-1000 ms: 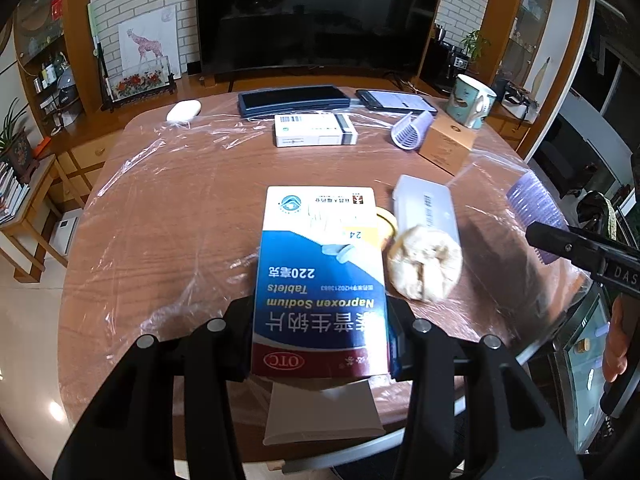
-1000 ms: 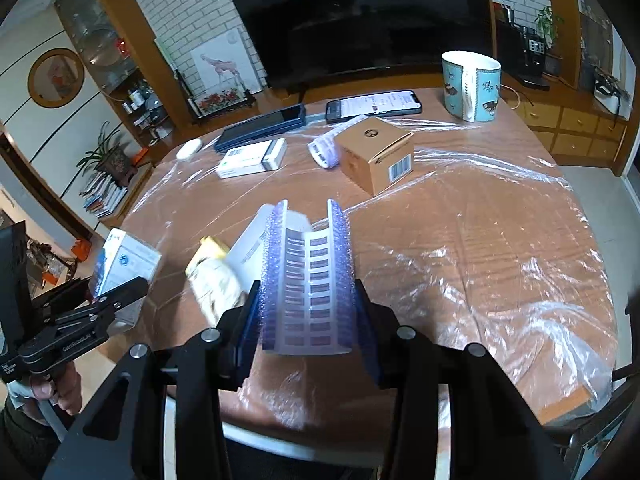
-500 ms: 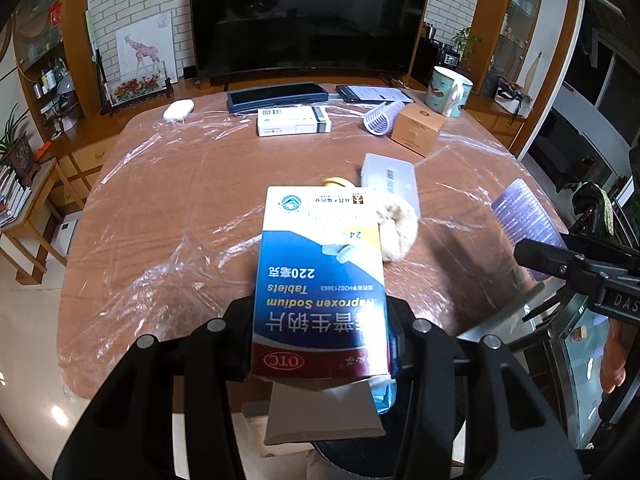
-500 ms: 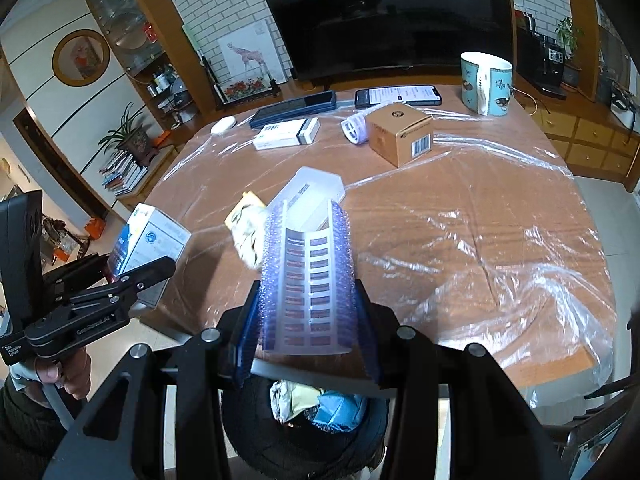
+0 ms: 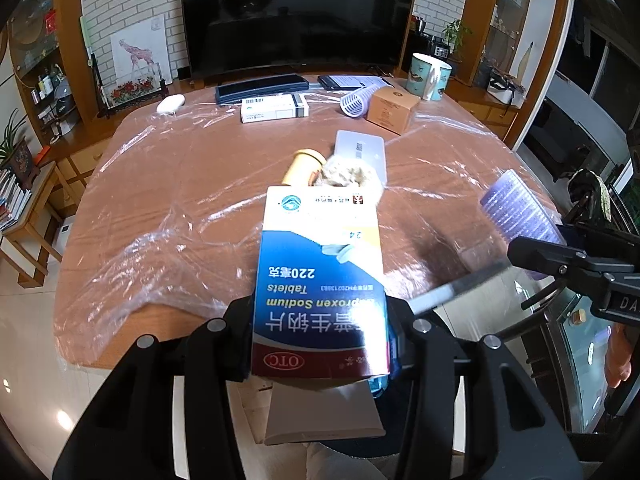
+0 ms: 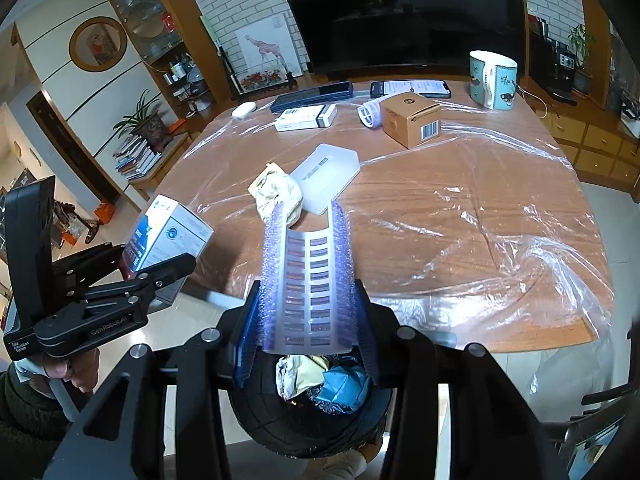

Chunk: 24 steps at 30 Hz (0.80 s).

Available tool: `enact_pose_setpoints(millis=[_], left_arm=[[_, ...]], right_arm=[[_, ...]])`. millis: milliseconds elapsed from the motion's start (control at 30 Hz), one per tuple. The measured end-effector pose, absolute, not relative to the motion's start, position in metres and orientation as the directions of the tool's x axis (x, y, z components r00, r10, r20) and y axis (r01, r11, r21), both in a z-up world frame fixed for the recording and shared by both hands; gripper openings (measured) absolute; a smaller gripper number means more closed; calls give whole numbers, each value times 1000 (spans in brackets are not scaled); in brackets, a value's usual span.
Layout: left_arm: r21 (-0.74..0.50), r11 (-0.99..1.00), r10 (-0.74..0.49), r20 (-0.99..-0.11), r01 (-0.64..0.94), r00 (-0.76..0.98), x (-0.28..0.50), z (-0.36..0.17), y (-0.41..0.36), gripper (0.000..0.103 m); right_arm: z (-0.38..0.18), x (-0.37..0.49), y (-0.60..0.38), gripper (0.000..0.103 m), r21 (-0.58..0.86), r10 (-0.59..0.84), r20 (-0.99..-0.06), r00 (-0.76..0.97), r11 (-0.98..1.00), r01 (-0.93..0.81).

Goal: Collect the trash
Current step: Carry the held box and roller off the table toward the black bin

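Observation:
My left gripper point(image 5: 320, 344) is shut on a blue and white Naproxen tablet box point(image 5: 320, 280), held off the table's near edge; the box also shows in the right wrist view point(image 6: 168, 240). My right gripper point(image 6: 308, 320) is shut on a purple bubble-wrap blister sheet point(image 6: 308, 276), right above a black trash bin point(image 6: 316, 404) that holds crumpled wrappers. The sheet also shows in the left wrist view point(image 5: 516, 216). On the table lie a crumpled paper ball point(image 6: 280, 196), a translucent plastic case point(image 6: 326, 176) and a yellow cup point(image 5: 302, 164).
The round wooden table point(image 6: 460, 216) is covered in plastic film. At its far side stand a cardboard box point(image 6: 412, 120), a mug point(image 6: 492, 80), a white medicine box point(image 6: 306, 118), a phone point(image 6: 410, 88), a dark case point(image 6: 312, 96) and a white mouse point(image 6: 244, 109).
Both grippers have drawn back from the table toward its near edge with their items. The trash bin has come into view below the right gripper.

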<state>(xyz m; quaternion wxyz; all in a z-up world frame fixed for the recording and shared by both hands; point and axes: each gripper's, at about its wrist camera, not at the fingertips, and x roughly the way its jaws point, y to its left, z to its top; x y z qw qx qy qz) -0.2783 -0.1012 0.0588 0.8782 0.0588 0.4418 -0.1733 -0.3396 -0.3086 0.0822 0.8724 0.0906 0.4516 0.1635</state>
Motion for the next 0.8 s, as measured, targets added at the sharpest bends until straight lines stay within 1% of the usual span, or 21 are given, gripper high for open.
enact_pose_setpoints(millis=[467,800], left_arm=[[-46,918,-265,-812,394,520,-309,51,-111,48],[-32,893,-269,-838,448,475,-331,39,-122,48]], right_arm=[[71,-369,-308,43,295,387,-784,485,920,-258],[62,-382,-308,43,286,388,-803,451,917,-279]])
